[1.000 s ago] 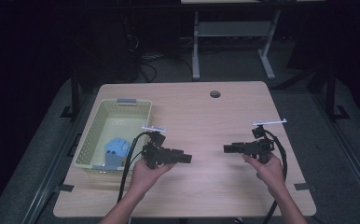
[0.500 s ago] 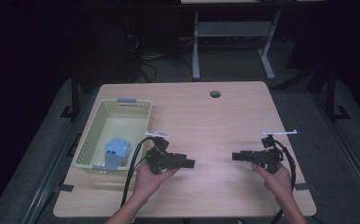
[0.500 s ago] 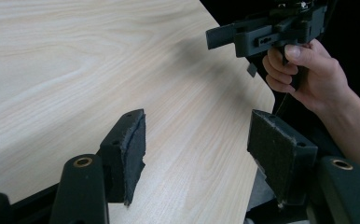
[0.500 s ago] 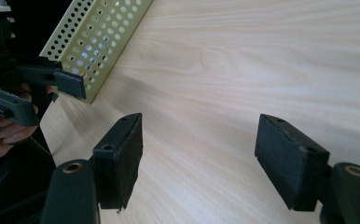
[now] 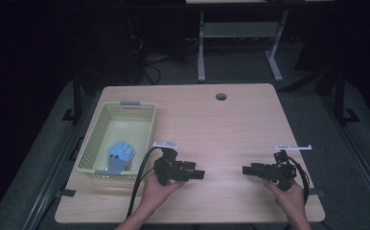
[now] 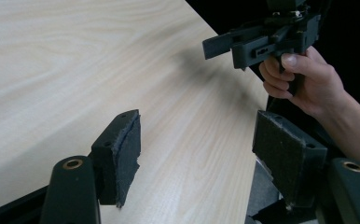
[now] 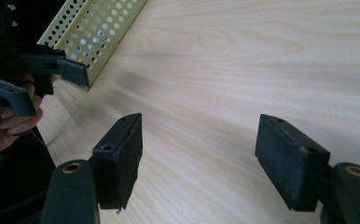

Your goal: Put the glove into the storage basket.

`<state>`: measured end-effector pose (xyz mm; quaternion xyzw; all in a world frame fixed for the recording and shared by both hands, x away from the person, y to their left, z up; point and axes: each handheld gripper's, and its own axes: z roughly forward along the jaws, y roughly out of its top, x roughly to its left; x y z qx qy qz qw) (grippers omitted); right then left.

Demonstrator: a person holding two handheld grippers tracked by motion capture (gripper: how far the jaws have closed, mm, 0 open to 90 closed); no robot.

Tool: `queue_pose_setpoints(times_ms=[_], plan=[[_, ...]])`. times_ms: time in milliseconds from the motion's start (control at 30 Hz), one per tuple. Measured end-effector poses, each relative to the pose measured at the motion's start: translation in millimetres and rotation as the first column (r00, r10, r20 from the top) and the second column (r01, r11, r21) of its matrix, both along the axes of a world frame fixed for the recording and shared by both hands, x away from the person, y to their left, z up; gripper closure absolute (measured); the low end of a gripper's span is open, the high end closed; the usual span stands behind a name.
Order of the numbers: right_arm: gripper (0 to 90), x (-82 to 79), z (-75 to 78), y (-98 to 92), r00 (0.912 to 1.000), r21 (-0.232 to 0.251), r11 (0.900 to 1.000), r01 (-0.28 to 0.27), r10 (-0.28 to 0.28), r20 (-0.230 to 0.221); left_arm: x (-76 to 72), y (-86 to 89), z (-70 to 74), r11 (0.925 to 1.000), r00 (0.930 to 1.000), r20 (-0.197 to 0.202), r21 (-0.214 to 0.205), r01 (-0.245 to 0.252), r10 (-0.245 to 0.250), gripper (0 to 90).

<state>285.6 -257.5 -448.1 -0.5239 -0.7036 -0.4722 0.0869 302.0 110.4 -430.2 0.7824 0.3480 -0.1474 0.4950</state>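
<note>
My left gripper [image 5: 200,174] is held low over the wooden table [image 5: 231,124] near its front edge and points right. Its jaws have just been opening and stand open with nothing between them [image 6: 197,149]. My right gripper [image 5: 247,169] is held to the right and points left at it, with a gap of bare wood between the two. It is open and empty too [image 7: 199,154]. Each gripper view shows the other gripper farther off in a hand: the right gripper [image 6: 220,44] and the left gripper [image 7: 52,77].
A pale yellow perforated basket [image 5: 93,143] stands at the table's left side with a blue object [image 5: 120,154] in its near end; its wall [image 7: 99,28] lies just behind the left gripper. A cable hole [image 5: 221,96] is at the back. Dark floor and a stand lie beyond.
Both hands have drawn back toward the table's front edge and sunk lower. The right gripper has also shifted a little to the right. The left jaws stand wider apart.
</note>
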Motion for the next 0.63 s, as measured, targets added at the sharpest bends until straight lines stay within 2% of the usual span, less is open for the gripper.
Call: queue_pose_setpoints(times_ms=[200,300,400,500,633], plan=[[29.5,-10.3,-3.3,4.7,0.9996,-0.021,0.9996,-0.019,0.019,0.02,-10.8,-3.2,-10.0,0.9996,0.9993,0.022,0.005,0.029,-0.029,29.9],[28.8,-14.7,-7.1,6.8,0.9991,-0.02,0.9994,-0.028,0.028,0.031,-15.4,-2.4,-15.2,0.9984,0.9985,0.007,-0.01,0.055,-0.055,29.6],[27.5,-19.0,-12.3,10.4,0.9989,-0.025,0.999,-0.038,0.039,0.025,-20.3,-1.7,-19.3,0.9979,0.9987,0.002,-0.038,0.052,-0.052,29.7],[27.0,-21.8,-13.9,15.9,0.9982,-0.04,0.9979,-0.051,0.052,0.028,-23.0,-0.5,-23.0,0.9981,0.9986,0.011,-0.035,0.051,-0.051,29.6],[26.7,-22.3,-12.1,23.3,0.9953,-0.055,0.9957,-0.074,0.077,0.059,-24.6,-0.6,-26.8,0.9977,0.9981,0.002,-0.028,0.062,-0.062,29.6]])
